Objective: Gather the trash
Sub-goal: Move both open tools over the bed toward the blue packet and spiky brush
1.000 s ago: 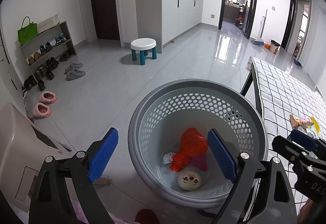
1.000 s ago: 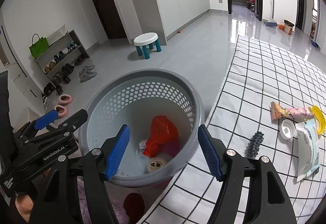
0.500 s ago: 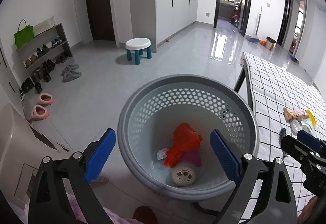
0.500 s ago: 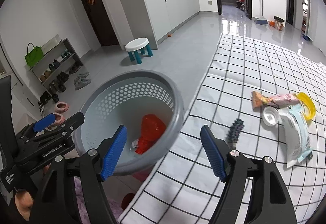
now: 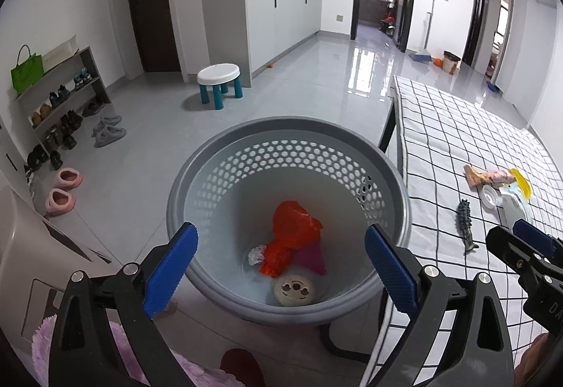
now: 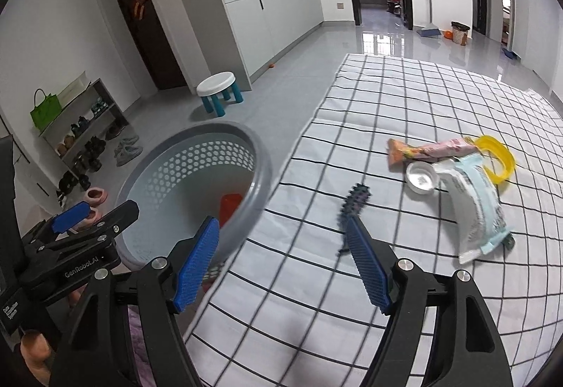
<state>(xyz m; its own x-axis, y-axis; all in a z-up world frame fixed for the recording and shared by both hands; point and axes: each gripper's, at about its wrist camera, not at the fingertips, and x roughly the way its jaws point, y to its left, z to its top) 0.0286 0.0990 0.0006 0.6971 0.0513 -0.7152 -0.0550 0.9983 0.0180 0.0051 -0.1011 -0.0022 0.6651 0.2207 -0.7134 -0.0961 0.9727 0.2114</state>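
Now my left tongs are opening, empty, over the grey basket, while my right tongs gape empty above the checked surface.

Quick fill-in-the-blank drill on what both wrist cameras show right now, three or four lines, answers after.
1. The orange bag lies inside the grey ____.
2. The spiky dark toy lies on the ____ tablecloth.
3. The yellow ring lies at the pink wrapper's ____ end in the right wrist view.
4. Both the left tongs and right tongs hold ____.

Missing: basket; checked; right; nothing
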